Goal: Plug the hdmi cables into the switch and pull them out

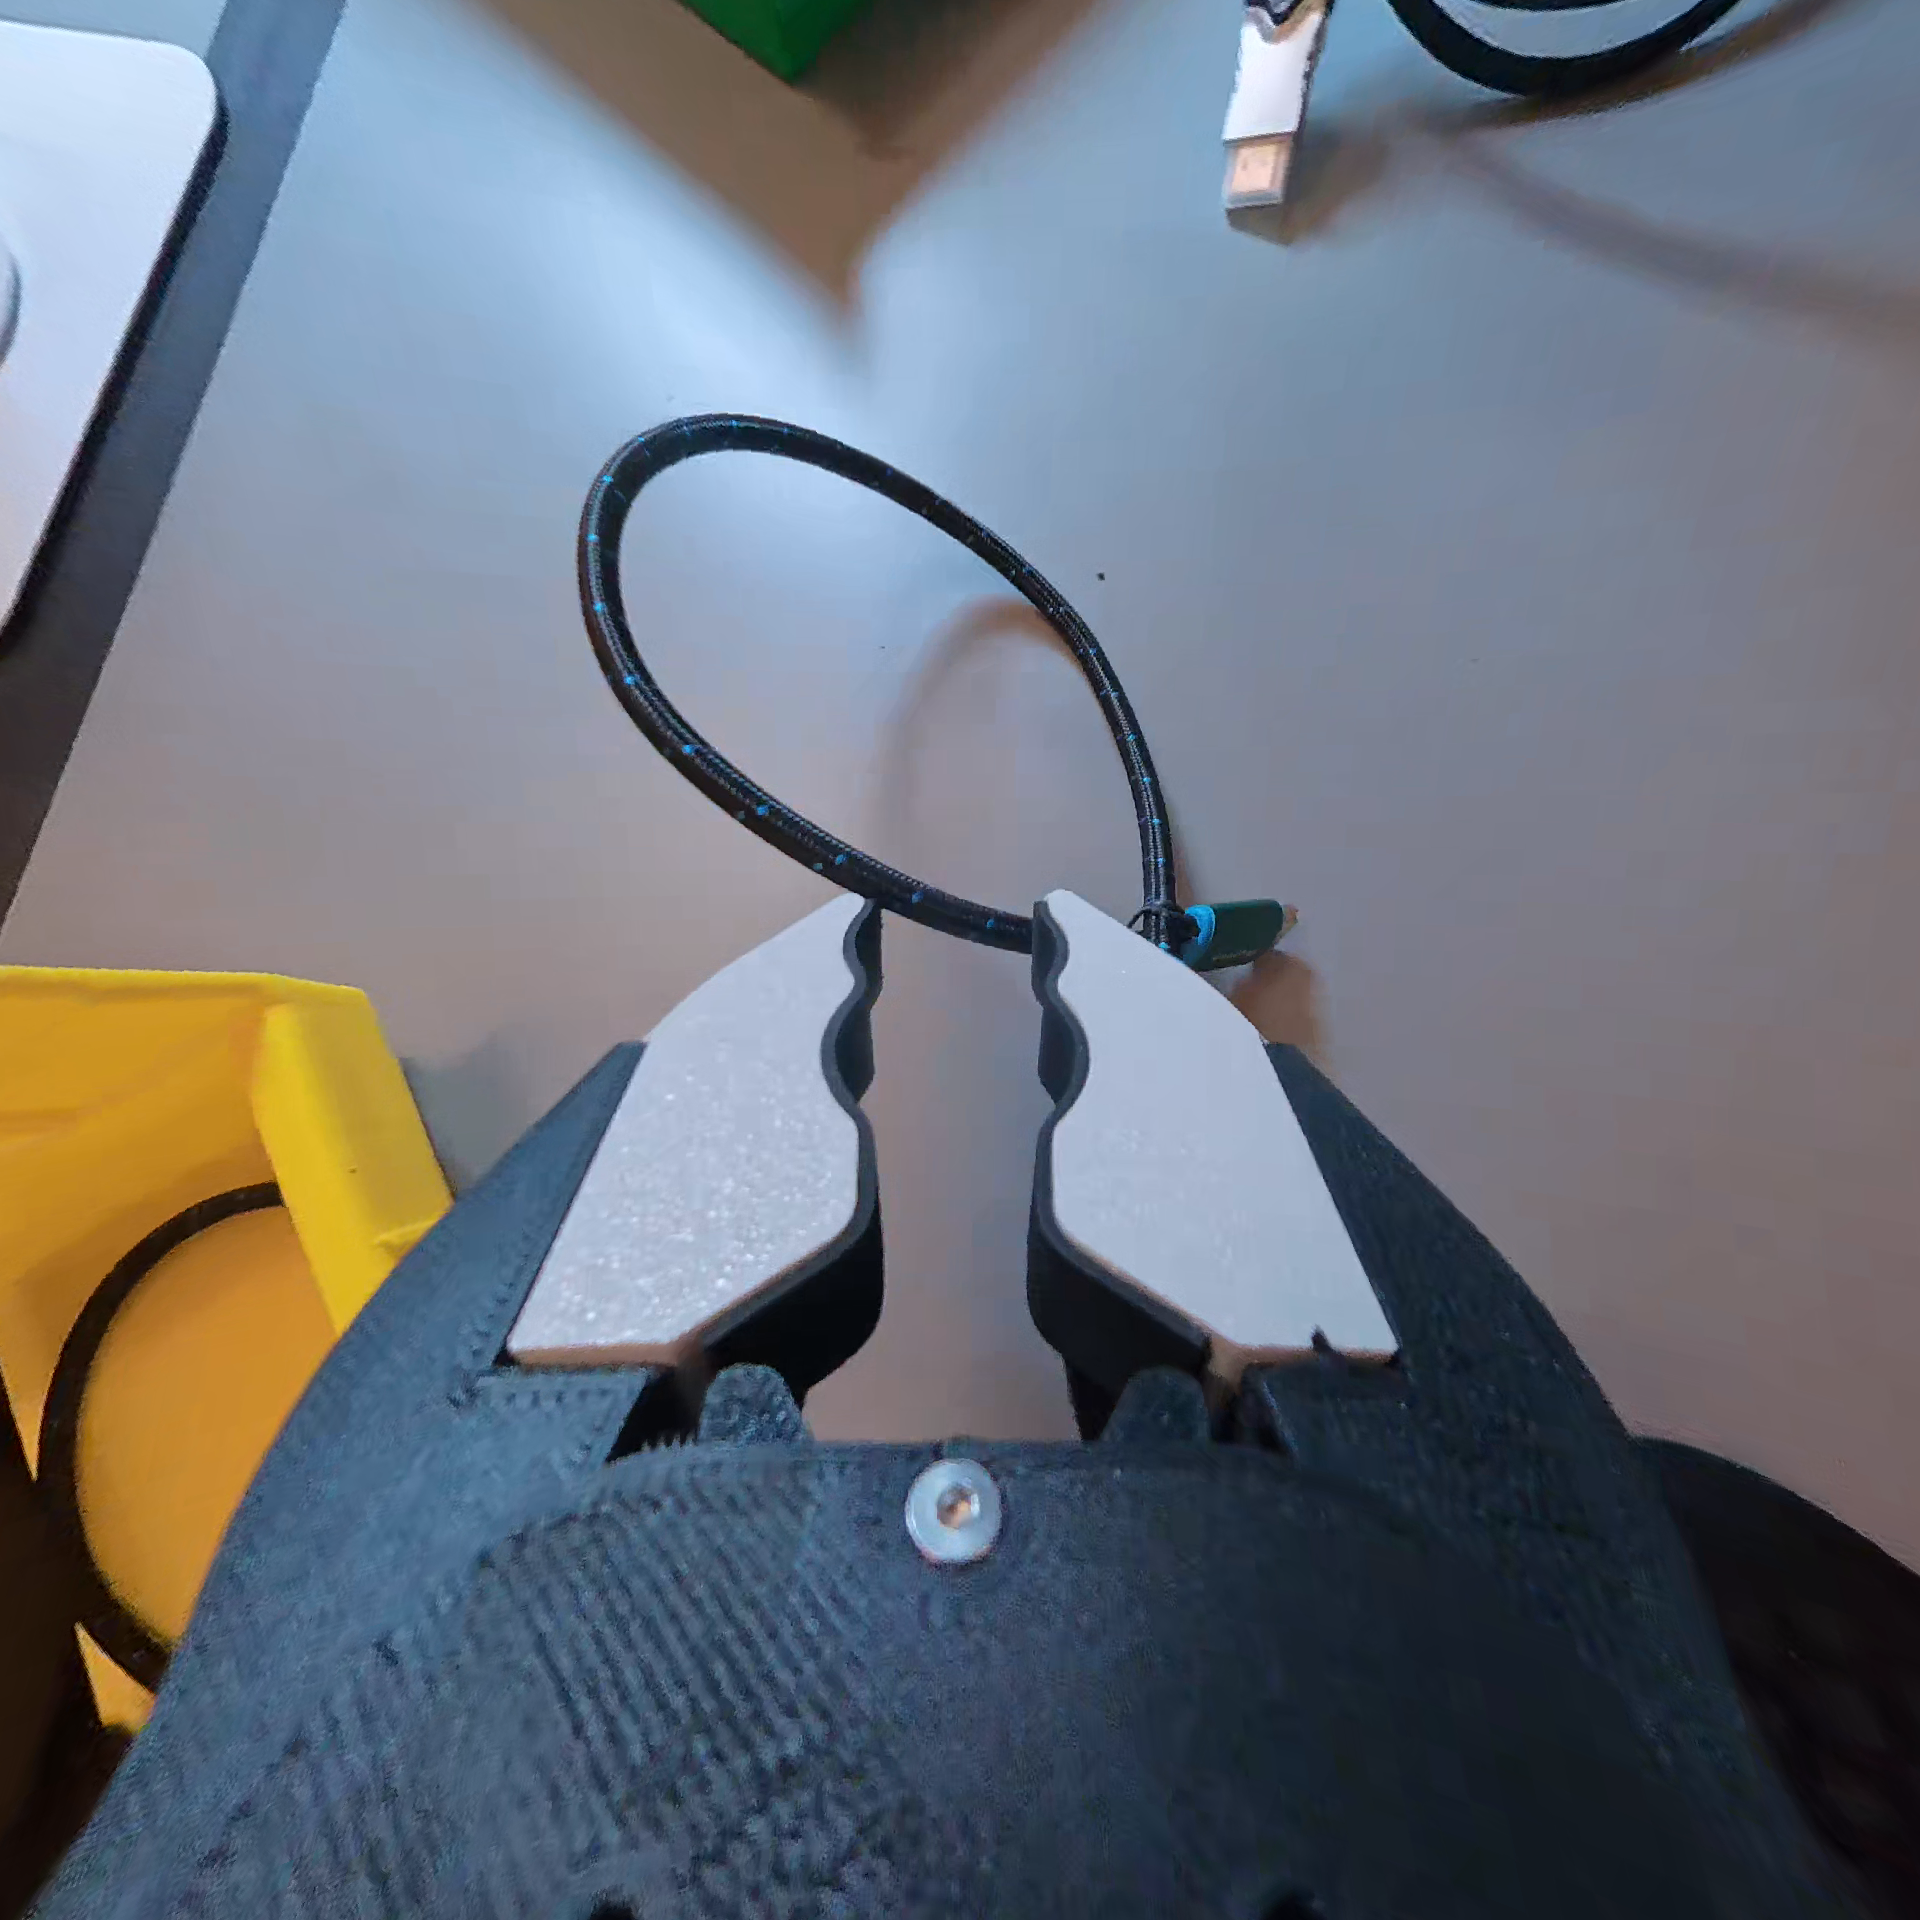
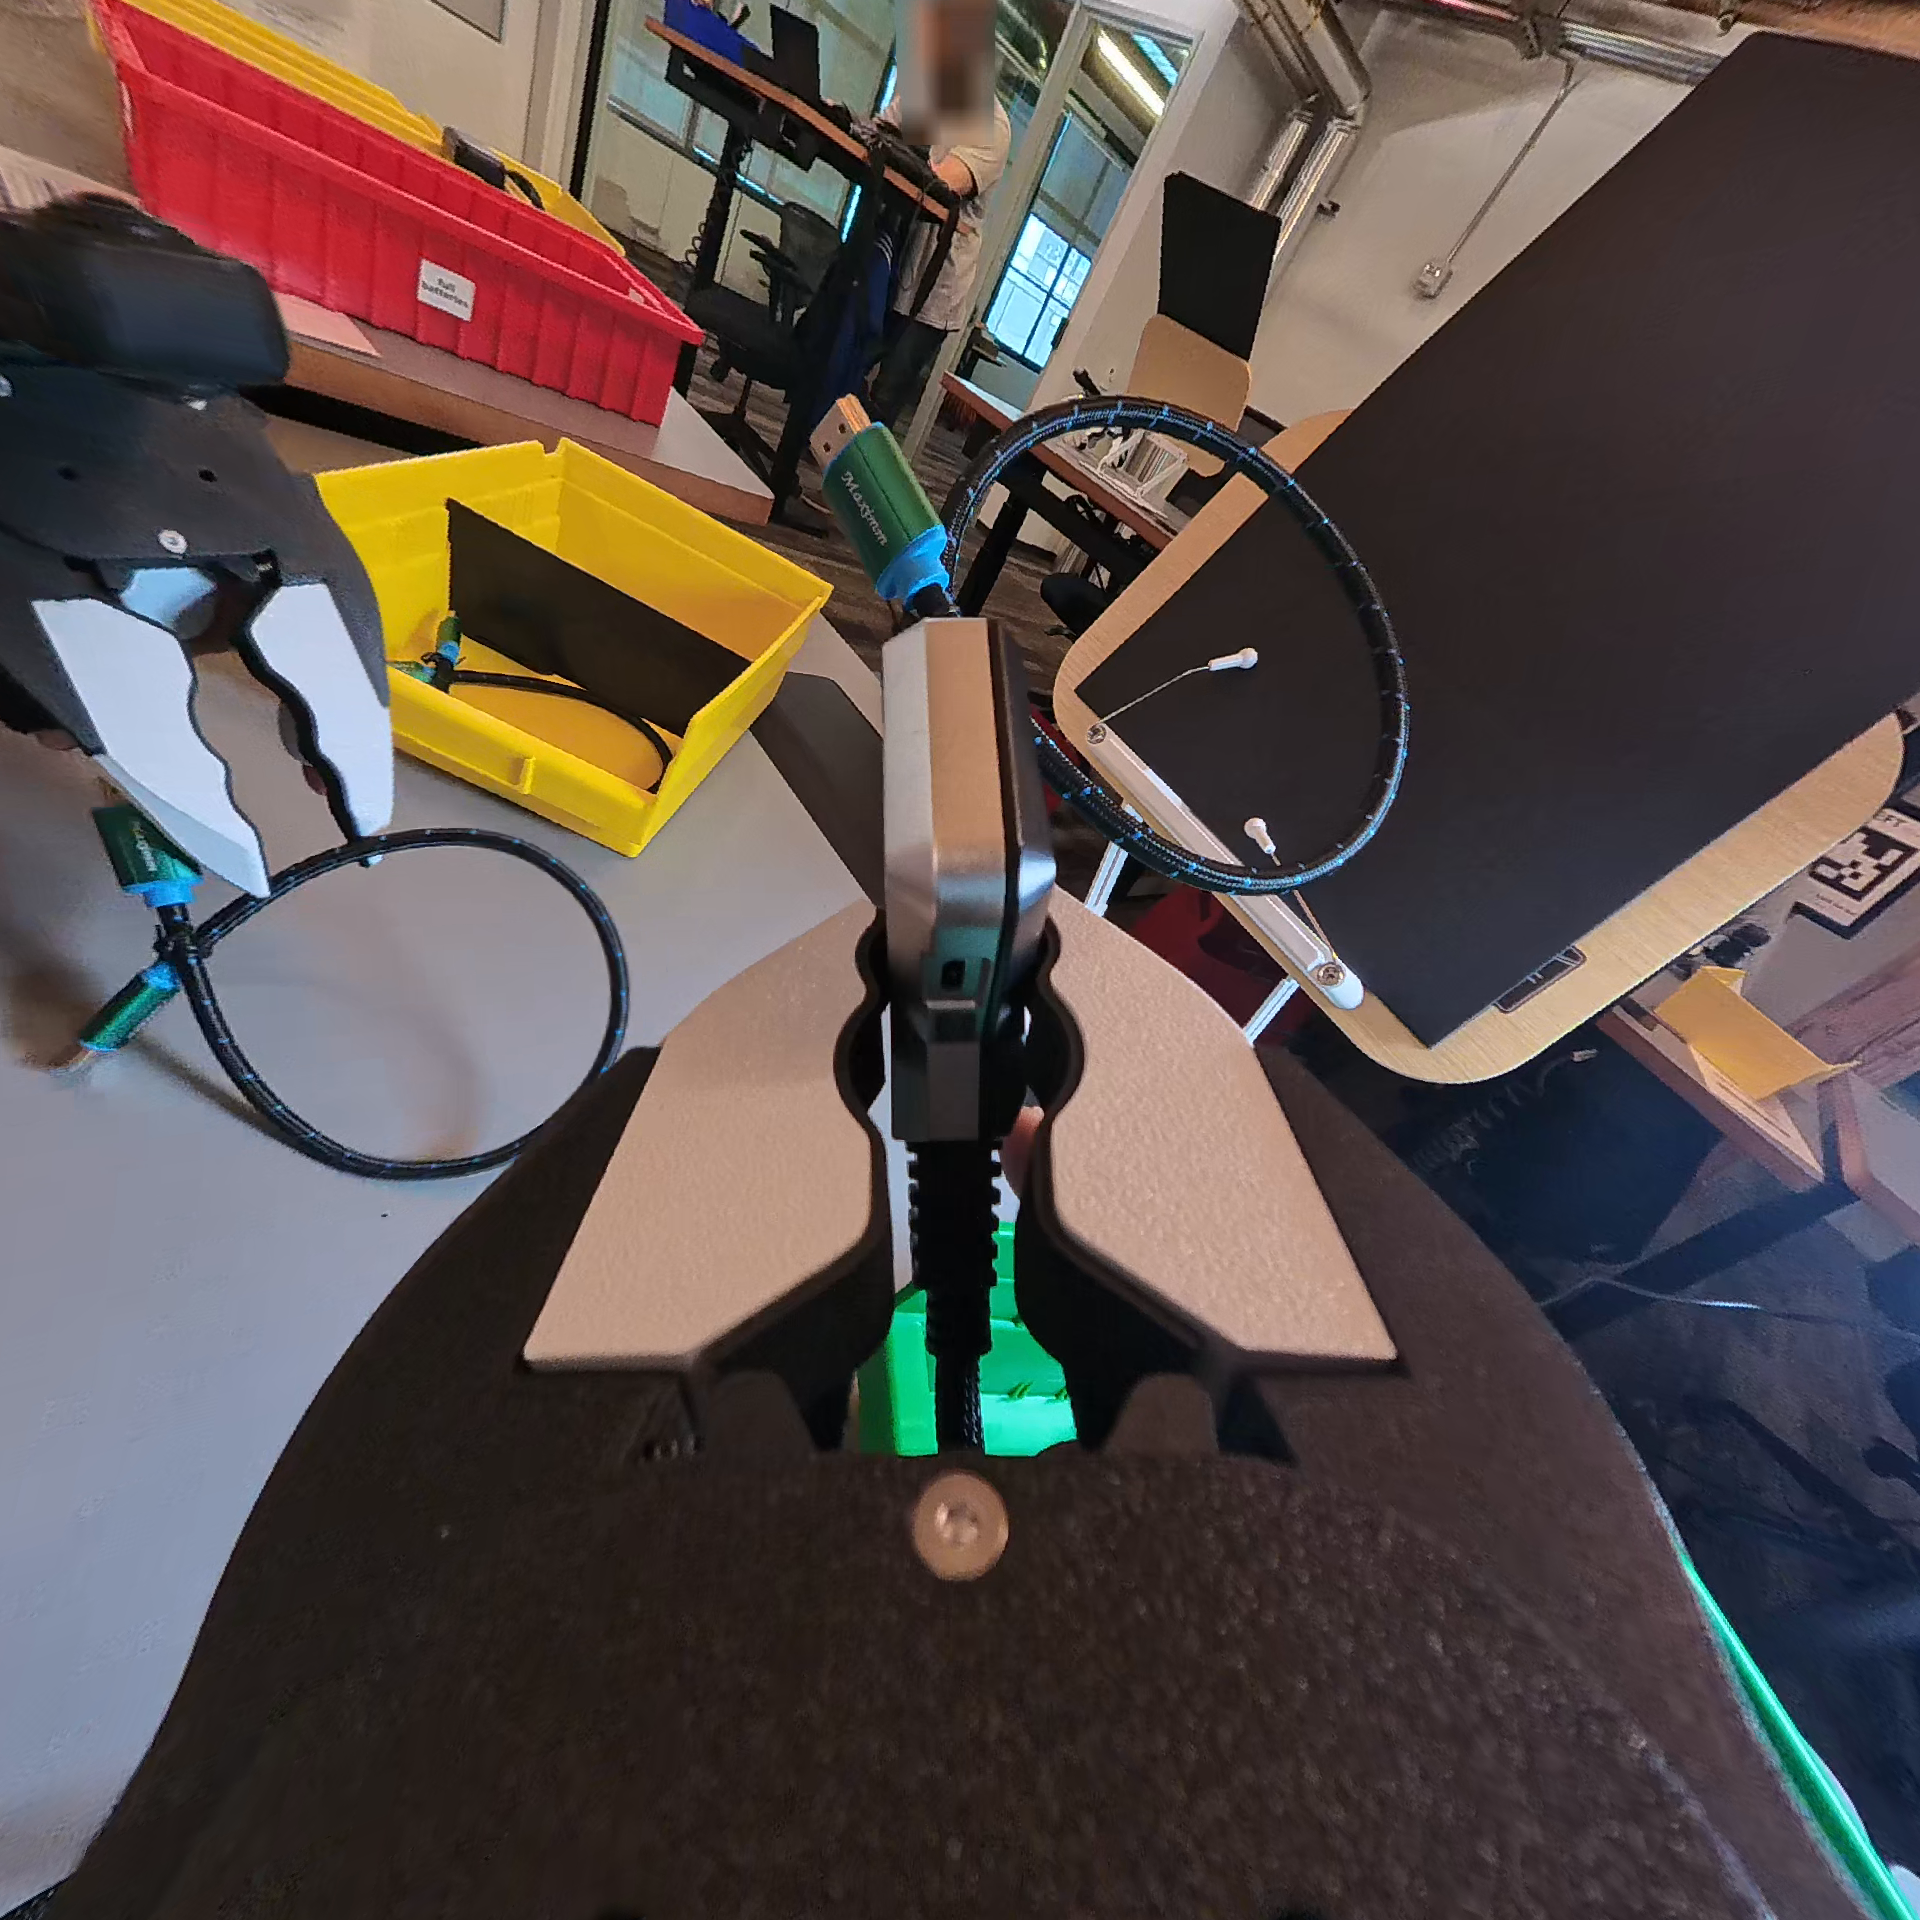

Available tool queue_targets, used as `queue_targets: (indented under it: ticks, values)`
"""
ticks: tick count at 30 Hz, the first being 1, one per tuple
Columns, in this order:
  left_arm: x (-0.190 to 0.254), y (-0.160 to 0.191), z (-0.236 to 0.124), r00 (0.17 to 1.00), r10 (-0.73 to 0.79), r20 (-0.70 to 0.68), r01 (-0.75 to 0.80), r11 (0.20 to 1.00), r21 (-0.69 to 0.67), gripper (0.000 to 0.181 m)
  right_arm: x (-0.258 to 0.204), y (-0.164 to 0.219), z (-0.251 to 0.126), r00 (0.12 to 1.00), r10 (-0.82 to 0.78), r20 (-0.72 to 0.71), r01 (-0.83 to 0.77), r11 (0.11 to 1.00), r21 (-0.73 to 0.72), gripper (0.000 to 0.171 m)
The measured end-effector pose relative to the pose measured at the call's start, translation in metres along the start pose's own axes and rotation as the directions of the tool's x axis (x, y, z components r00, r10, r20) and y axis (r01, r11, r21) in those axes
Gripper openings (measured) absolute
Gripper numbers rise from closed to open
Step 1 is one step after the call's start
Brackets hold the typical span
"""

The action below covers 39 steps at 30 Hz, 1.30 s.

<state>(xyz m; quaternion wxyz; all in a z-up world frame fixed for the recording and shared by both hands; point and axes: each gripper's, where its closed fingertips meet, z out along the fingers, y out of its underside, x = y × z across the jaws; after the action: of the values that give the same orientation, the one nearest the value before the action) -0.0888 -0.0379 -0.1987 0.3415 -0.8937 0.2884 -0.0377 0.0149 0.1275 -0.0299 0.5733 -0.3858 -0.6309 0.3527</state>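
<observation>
A pale grey tabletop (image 2: 436,997) carries the work, with an office of desks and windows far behind it. Two braided black HDMI cables with green plugs show in the right wrist view: one looped cable (image 2: 436,1039) lies on the tabletop at the left, and a second cable (image 2: 1340,665) curls in the air beyond the switch (image 2: 961,831). A third cable sits in the yellow bin (image 2: 623,665); a red bin (image 2: 395,229) stands farther back.

The right gripper (image 2: 961,997) has its fingers closed on the grey switch, held upright above the table edge. The left gripper (image 2: 301,831) hovers just over the looped cable, fingers parted narrowly and holding nothing.

Only the left wrist view shows a white plug (image 1: 1273,104) lying far on the tabletop; it shows just one green plug (image 1: 1236,930).
</observation>
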Motion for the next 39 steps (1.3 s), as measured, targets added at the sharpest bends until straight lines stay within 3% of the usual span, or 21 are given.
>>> queue_targets:
  ticks: [3,8,10,13,19,26,29,32,35,39]
  values:
    - [0.013,-0.001,0.006,0.996,-0.038,-0.078,0.039,0.999,0.014,0.028,-0.001,0.0,0.0,1.0,0.003,0.002,-0.003,1.0,0.001,0.023]
    - [0.017,0.003,0.027,0.992,-0.076,-0.102,0.075,0.997,-0.008,0.062,-0.001,0.001,-0.001,1.0,-0.005,0.003,0.005,1.0,-0.005,0.023]
    - [0.015,-0.001,0.024,0.993,-0.061,-0.099,0.063,0.998,0.015,0.065,0.0,0.0,-0.002,1.0,-0.004,0.001,0.004,1.0,0.0,0.023]
    - [0.031,-0.008,0.013,0.986,0.099,-0.136,-0.095,0.995,0.039,0.062,0.002,0.0,-0.002,1.0,0.013,0.004,-0.013,1.0,0.009,0.023]
    - [0.078,0.008,0.037,0.874,0.361,-0.325,-0.419,0.899,-0.127,0.06,-0.004,0.002,0.001,1.0,0.005,0.017,-0.005,1.0,-0.004,0.023]
    - [0.086,0.002,0.063,0.794,0.42,-0.44,-0.521,0.843,-0.135,0.018,-0.003,0.004,-0.001,1.0,-0.003,0.029,0.004,1.0,-0.009,0.023]
    - [0.07,-0.009,0.072,0.831,0.461,-0.311,-0.526,0.834,-0.169,0.016,0.001,0.008,-0.002,1.0,-0.005,0.017,0.005,1.0,-0.02,0.023]
    - [0.036,-0.036,0.066,0.924,0.369,-0.1,-0.38,0.917,-0.123,0.015,0.006,0.014,-0.003,1.0,-0.017,-0.002,0.017,0.999,-0.036,0.022]
    - [-0.009,-0.058,0.029,0.952,0.282,0.116,-0.273,0.958,-0.086,0.015,0.01,0.023,-0.002,0.998,-0.051,-0.037,0.048,0.996,-0.077,0.022]
    - [-0.065,-0.086,-0.035,0.885,0.212,0.415,-0.213,0.976,-0.044,0.014,0.007,0.034,0.006,0.988,-0.144,-0.047,0.138,0.984,-0.11,0.023]
